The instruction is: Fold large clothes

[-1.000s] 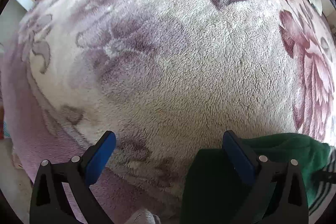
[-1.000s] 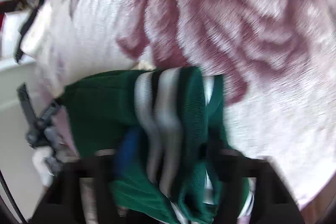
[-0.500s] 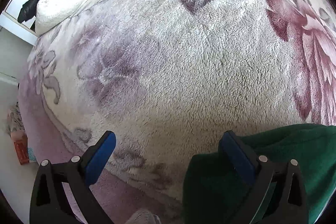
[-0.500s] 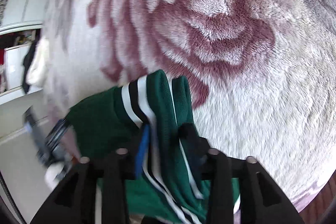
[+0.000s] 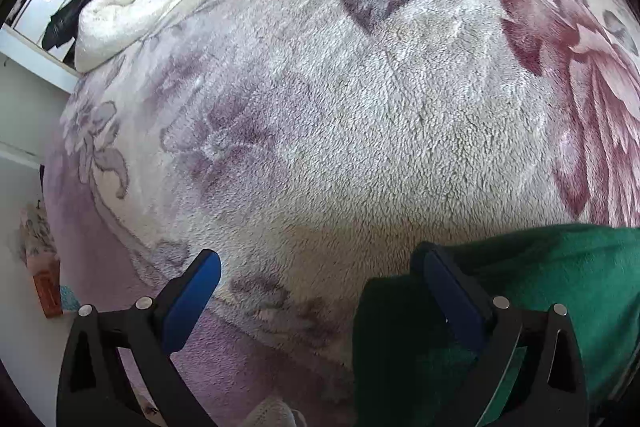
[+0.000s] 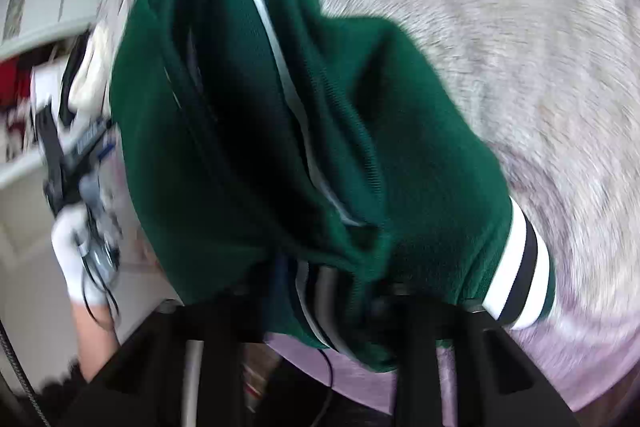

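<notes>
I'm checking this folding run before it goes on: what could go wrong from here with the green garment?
1. The right gripper is closing on a thick bunch of the green garment; it may catch several layers or the striped cuff, spoiling the fold.
2. The left gripper is open with nothing between its fingers, so the garment hangs from one side and may twist.
3. The cloth lies near the edge of the floral blanket; it could slide off.
</notes>
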Tool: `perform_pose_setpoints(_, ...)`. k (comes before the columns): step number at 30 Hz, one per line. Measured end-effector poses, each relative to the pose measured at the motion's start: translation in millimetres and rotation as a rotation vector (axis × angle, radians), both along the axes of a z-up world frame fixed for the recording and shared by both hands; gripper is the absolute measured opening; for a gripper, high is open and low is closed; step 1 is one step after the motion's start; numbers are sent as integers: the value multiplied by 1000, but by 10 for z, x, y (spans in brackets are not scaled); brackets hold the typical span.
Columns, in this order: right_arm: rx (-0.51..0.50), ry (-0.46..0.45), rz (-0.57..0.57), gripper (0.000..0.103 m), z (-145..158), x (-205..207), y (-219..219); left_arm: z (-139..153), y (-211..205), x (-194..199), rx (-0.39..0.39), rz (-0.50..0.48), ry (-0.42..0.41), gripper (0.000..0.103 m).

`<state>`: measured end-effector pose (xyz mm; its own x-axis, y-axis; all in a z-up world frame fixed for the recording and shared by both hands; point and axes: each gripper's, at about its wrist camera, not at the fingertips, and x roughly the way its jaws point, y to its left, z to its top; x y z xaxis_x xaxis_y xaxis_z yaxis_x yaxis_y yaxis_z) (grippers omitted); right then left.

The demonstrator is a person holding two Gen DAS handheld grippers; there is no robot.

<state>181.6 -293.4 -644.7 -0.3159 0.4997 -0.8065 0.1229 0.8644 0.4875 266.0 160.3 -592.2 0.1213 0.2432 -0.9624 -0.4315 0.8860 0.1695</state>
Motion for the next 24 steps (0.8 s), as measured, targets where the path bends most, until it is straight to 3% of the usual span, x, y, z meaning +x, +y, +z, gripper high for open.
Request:
perform_pose_setpoints(3, -37, -78, -83, 16, 354, -45, -223, 41, -85, 10, 1, -25, -15, 103)
perform_pose_setpoints(6, -91, -74, -68, 17, 191, -76, -289, 55, -161, 66, 18, -32, -21, 103)
perform_pose_setpoints(9, -186, -81, 86, 38, -16, -73, -91, 39, -152, 98, 37, -44, -11, 103)
perform_pose_setpoints(12, -259, -192, 178, 57, 301, -12, -2, 24, -74, 58, 22, -32, -17, 103)
perform_pose_setpoints(14, -301, -276, 214, 82, 429, 12, -11, -3, -42, 24, 6, -19, -21, 103)
perform_pose_setpoints(16, -287, -250, 269, 90, 237, 25, 20, -13, -29, 3, -10, 3, -29, 103)
perform_pose_setpoints(18, -219, -126, 272, 91, -142, 20, 62, -13, -30, 1, -13, 15, -31, 103)
perform_pose_setpoints(19, -202, -107, 273, 103, -236, 2, 90, -18, -32, 4, -7, 18, -30, 103)
perform_pose_setpoints(24, 20, -60, 244, 102, -498, -29, 90, -72, 18, -9, -10, 39, -27, 103)
